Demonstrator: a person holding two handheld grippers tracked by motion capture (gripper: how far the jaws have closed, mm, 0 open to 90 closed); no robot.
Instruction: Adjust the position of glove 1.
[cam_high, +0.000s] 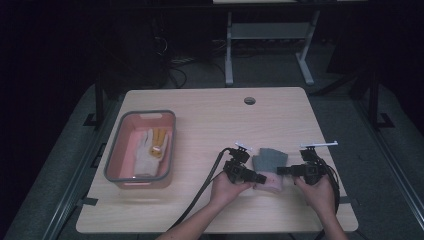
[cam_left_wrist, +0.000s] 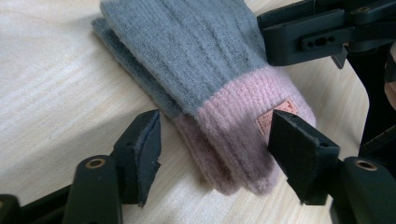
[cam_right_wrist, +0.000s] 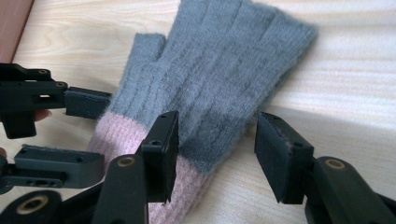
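Note:
A pair of knitted gloves (cam_high: 270, 162), grey with pink cuffs, lies stacked on the table near its front edge. In the left gripper view the gloves (cam_left_wrist: 196, 51) show a small tan label on the top cuff. My left gripper (cam_high: 261, 177) is open, and its jaws straddle the pink cuff (cam_left_wrist: 233, 116) from either side without closing. My right gripper (cam_high: 280, 170) is open too. In the right gripper view its jaws (cam_right_wrist: 217, 122) stand over the glove's edge where grey (cam_right_wrist: 224, 79) meets pink. The left gripper (cam_right_wrist: 100, 133) faces it across the cuff.
A pink basket with a grey rim (cam_high: 113, 150) stands at the table's left and holds a white and yellow glove (cam_high: 147, 150). A round cable hole (cam_high: 249, 100) sits near the far edge. Cables trail from both grippers toward the front edge.

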